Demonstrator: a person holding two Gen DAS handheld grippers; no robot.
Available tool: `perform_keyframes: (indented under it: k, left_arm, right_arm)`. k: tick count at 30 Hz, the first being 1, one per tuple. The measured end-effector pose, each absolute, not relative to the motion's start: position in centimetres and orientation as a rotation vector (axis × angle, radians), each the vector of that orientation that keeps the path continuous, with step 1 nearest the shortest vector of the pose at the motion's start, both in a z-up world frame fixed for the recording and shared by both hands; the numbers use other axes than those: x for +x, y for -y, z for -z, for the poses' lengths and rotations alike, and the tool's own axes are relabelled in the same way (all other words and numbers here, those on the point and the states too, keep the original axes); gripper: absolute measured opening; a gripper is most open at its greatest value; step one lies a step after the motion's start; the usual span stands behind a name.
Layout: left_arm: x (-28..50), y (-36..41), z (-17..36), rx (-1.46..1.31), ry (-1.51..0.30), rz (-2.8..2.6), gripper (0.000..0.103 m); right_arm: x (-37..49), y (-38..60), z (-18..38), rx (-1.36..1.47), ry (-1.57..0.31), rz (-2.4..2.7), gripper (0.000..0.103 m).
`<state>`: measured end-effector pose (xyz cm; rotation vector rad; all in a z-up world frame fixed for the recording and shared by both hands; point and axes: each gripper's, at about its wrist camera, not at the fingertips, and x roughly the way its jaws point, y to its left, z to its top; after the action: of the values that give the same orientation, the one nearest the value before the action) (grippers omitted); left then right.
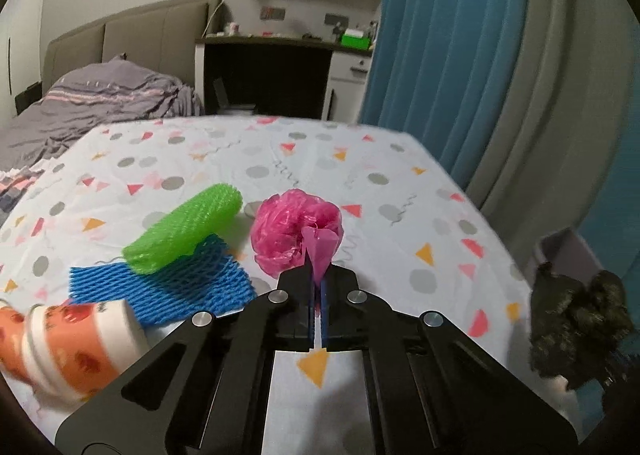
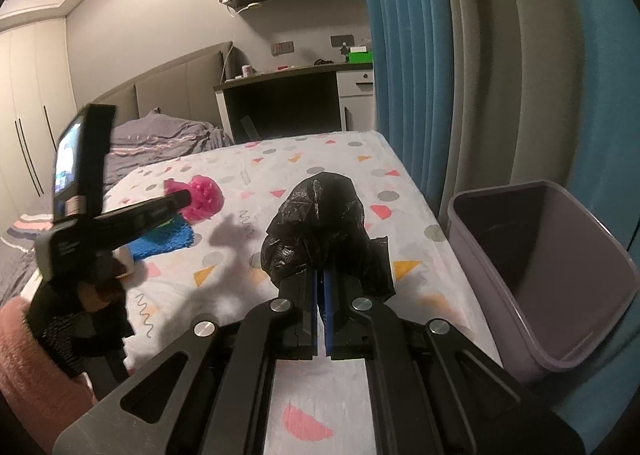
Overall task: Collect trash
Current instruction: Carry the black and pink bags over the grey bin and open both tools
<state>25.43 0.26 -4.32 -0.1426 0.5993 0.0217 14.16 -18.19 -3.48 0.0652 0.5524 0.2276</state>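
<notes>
- Crumpled pink bag (image 1: 296, 233) sits on the patterned bedsheet (image 1: 400, 183), a flap pinched in the left gripper (image 1: 319, 287).
- Right gripper (image 2: 319, 275) clamps a black bag (image 2: 320, 223), beside the purple bin (image 2: 540, 275).
- Green netting (image 1: 184, 231) overlaps blue netting (image 1: 168, 287); a cup (image 1: 68, 347) lies nearby.

The cloth (image 1: 400, 183) is white with grey dots and pink, red and orange shapes. The bag (image 1: 296, 233) is pink, the foam roll (image 1: 184, 233) green, the net (image 1: 168, 287) blue, the cup (image 1: 68, 343) orange and white. The other bag (image 2: 320, 227) is black, the bin (image 2: 560, 319) lilac, the curtain (image 2: 404, 55) blue and grey.
</notes>
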Motion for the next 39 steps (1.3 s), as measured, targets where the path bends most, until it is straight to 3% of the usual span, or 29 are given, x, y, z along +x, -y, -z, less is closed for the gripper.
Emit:
perform_keyframes:
  k: [17, 39]
  left_arm:
    - [17.4, 6.2, -0.4, -0.060, -0.493, 0.111, 0.001]
    - [22.2, 21.7, -1.0, -0.013, -0.503, 0.447, 0.001]
  right_arm:
    - [9.3, 22.0, 1.0, 0.078, -0.480, -0.157, 0.003]
    - [11.7, 32.8, 1.1, 0.093, -0.467, 0.084, 0.003]
